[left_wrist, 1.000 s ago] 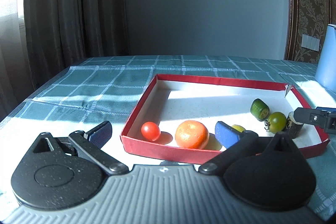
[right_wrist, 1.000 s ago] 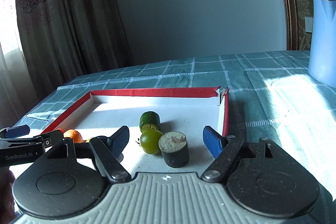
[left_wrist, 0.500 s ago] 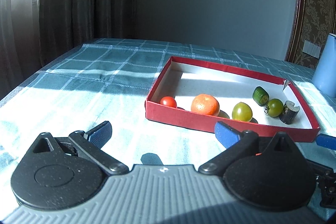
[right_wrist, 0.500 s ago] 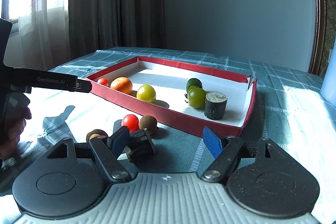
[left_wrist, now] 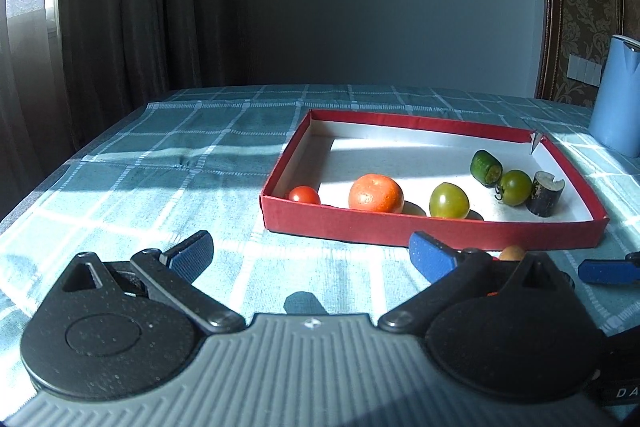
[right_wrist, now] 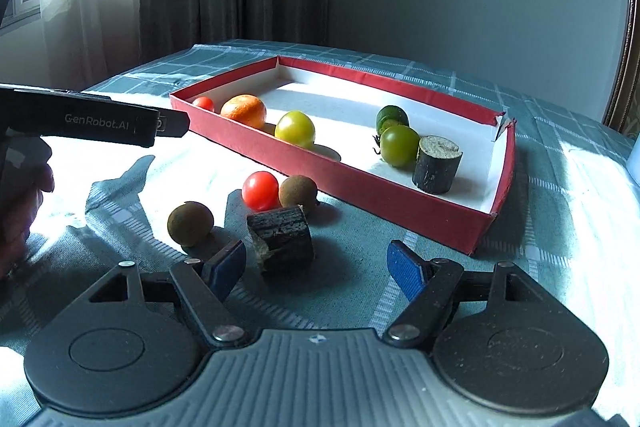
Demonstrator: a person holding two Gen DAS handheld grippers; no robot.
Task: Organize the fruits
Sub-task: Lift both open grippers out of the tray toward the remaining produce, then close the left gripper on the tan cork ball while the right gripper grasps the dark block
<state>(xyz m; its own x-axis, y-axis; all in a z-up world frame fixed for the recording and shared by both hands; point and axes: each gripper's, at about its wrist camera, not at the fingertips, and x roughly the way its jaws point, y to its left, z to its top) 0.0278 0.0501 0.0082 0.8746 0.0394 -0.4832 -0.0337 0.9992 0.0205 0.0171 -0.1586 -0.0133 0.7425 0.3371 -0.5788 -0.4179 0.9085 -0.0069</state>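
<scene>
The right tool (right_wrist: 316, 267) stands wide and empty; the dark stump piece (right_wrist: 282, 237) lies on the desk (right_wrist: 560, 227) just ahead, nearer its left finger, outside the red tray (right_wrist: 400, 205).

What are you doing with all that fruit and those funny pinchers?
A person holds a pincher in each hand, sorting fruit into the red box. Six pieces already sit inside. Both the left gripper and the right gripper are open and empty. The right one points at a dark stem chunk lying on the tablecloth outside the box.
</scene>
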